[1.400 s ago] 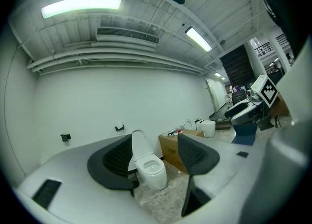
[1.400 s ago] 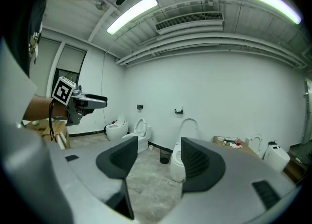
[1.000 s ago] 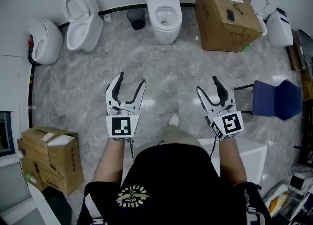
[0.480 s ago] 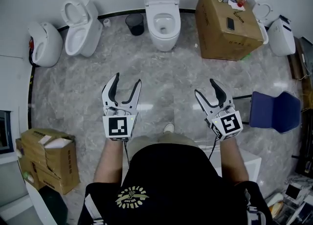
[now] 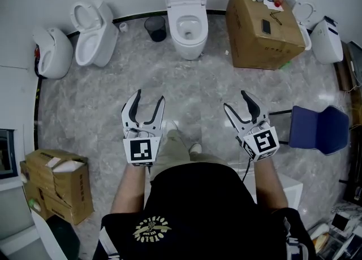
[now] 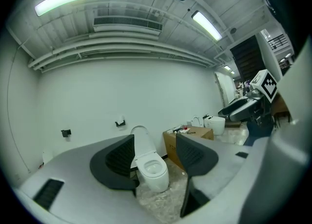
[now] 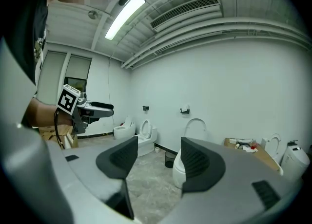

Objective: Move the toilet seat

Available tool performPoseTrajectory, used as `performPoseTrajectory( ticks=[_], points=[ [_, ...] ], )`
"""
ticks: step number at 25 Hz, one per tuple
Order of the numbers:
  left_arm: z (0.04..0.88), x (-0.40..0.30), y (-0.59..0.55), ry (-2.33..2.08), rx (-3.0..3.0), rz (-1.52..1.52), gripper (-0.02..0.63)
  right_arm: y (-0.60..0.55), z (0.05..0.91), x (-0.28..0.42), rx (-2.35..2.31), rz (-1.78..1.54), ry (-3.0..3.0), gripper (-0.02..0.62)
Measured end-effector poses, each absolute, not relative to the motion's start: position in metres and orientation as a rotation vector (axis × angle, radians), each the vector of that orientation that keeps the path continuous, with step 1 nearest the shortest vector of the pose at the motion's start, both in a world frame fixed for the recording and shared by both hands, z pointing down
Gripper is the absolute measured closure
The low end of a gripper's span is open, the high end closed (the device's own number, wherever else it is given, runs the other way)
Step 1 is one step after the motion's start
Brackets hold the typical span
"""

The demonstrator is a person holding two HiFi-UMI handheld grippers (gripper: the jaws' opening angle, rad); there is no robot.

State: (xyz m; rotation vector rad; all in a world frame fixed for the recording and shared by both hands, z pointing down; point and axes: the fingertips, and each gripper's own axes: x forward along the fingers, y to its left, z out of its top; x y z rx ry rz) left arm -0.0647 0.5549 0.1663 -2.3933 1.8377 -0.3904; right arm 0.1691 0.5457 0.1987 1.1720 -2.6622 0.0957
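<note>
Toilet seat (image 5: 179, 31) lies down on the middle toilet (image 5: 188, 47) at the floor's far edge, well ahead. Left gripper (image 5: 150, 95) and right gripper (image 5: 234, 99) are both released, fingers spread on nothing. Risk: a shallow pinch could slip on that smooth rim and drop it. Bin (image 5: 156, 27) and cardboard box (image 5: 261, 24) flank the toilet; neither blocks the approach.

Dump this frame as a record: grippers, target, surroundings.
left gripper: open, empty
right gripper: open, empty
centre toilet: against the far wall, lid raised, well ahead of both grippers
contact: none; neither gripper touches the toilet
bin: dark, just left of the centre toilet
cardboard box: right of the centre toilet, small items on top
blue chair: to the right of the right gripper
</note>
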Motion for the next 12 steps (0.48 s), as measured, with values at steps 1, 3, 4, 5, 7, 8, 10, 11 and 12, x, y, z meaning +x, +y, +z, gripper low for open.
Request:
performPoseTrajectory(
  ticks=[1, 3, 4, 5, 7, 8, 10, 11, 12],
  points=[
    [0.166, -0.064, 0.555, 1.834, -2.393, -0.395, 0.324, 0.545, 0.199, 0.17, 1.173, 0.099, -2.663, 0.33],
    [0.164, -0.064, 0.551, 1.827, -2.394, -0.401, 0.325, 0.541, 0.199, 0.172, 1.184, 0.101, -2.665, 0.33],
    [0.162, -0.065, 0.548, 1.824, -2.394, -0.401, 0.327, 0.538, 0.198, 0.172, 1.191, 0.098, -2.666, 0.33],
    [0.161, -0.066, 0.544, 1.821, -2.393, -0.4, 0.327, 0.535, 0.197, 0.172, 1.198, 0.096, -2.666, 0.33],
    [0.161, -0.066, 0.536, 1.815, -2.391, -0.393, 0.33, 0.529, 0.198, 0.172, 1.207, 0.096, -2.665, 0.33],
    [0.161, -0.066, 0.532, 1.813, -2.391, -0.387, 0.33, 0.526, 0.199, 0.173, 1.208, 0.098, -2.664, 0.33],
    [0.162, -0.063, 0.523, 1.809, -2.392, -0.368, 0.333, 0.521, 0.201, 0.172, 1.202, 0.096, -2.66, 0.33],
    [0.164, -0.062, 0.519, 1.809, -2.396, -0.364, 0.336, 0.519, 0.203, 0.172, 1.197, 0.095, -2.656, 0.33],
    [0.167, -0.061, 0.515, 1.81, -2.403, -0.373, 0.339, 0.516, 0.204, 0.172, 1.191, 0.098, -2.652, 0.33]
  ],
)
